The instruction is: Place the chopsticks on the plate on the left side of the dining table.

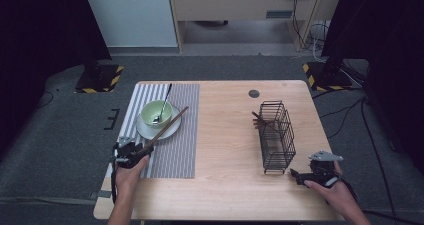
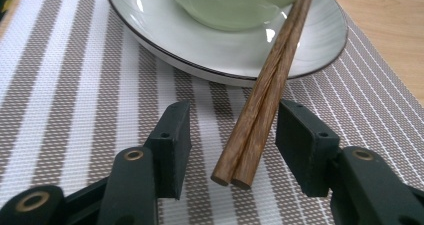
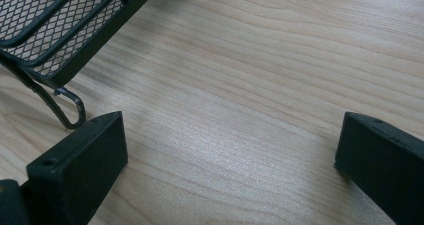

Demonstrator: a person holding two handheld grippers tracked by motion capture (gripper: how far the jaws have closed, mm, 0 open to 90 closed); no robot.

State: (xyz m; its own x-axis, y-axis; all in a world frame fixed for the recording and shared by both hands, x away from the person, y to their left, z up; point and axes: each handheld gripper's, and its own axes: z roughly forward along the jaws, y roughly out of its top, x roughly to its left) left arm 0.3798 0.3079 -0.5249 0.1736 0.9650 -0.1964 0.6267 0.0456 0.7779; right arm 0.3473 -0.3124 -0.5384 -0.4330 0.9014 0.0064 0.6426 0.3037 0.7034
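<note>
Left gripper: jaws open, chopsticks between them untouched, tips leaning on the plate. Right gripper: jaws open, empty, beside wire basket. Risk: uneven closing could roll the pair apart, nudging the plate.

Open tabletop between placemat and basket

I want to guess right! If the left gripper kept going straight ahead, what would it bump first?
Probably the chopsticks, already between the left gripper's open jaws; beyond them, the plate under the bowl.
</note>
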